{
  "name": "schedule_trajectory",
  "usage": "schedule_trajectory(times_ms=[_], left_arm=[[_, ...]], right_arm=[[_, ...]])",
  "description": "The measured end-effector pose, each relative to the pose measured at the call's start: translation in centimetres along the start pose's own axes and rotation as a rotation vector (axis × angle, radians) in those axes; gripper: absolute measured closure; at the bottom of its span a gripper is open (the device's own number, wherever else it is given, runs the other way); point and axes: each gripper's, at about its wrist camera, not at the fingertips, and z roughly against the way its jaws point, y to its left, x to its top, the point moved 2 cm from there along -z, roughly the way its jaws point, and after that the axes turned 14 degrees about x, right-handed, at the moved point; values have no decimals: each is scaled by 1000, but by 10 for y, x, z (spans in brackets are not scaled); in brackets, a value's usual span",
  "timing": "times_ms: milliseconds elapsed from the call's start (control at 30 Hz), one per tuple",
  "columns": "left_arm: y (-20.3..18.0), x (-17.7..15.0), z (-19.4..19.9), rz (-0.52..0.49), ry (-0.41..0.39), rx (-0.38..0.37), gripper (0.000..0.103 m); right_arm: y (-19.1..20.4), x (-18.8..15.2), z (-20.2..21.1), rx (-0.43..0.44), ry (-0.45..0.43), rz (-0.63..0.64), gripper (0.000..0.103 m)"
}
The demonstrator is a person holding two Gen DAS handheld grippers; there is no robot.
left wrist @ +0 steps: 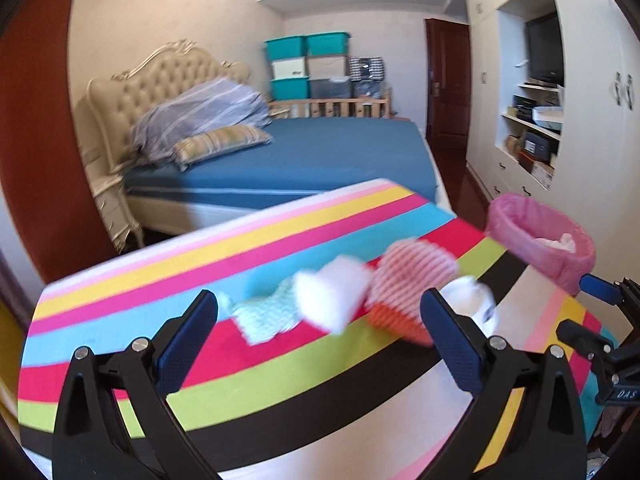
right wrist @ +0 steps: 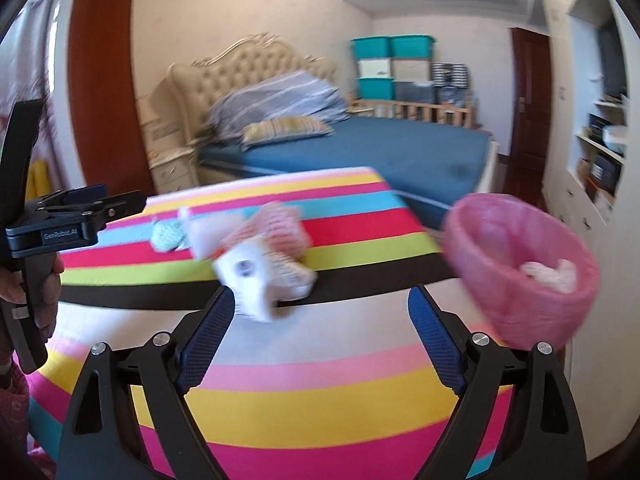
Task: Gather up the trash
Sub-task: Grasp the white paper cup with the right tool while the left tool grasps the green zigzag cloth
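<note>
Trash pile [left wrist: 352,300] mid striped cloth [left wrist: 160,280] motion-blurred, pieces hard to separate. Pink-lined bin [right wrist: 520,264] at cloth's right edge smeared, contents unclear. Left gripper [right wrist: 76,204] cut by frame edge.

striped cloth [left wrist: 160,320] | on it: crumpled wrappers [left wrist: 408,276], paper scraps [left wrist: 332,292]

Left gripper [left wrist: 320,320] is seen wide open, nothing clamped; blurry crumpled wrappers [left wrist: 344,300] are spotted just past the fingertips on the striped cloth [left wrist: 160,280], pink-lined bin [left wrist: 540,244] off right.
</note>
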Motion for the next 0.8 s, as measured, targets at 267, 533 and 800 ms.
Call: schedule_trajectory(times_ms=[267, 533, 800], left_arm=[[37, -29, -6, 22, 53, 20, 5], [46, -40, -18, 56, 118, 34, 5], [20, -41, -21, 10, 134, -9, 5]], right_arm=[[30, 11, -59, 4, 138, 78, 18], [27, 20, -106, -27, 232, 107, 18], [22, 10, -81, 27, 190, 98, 50]])
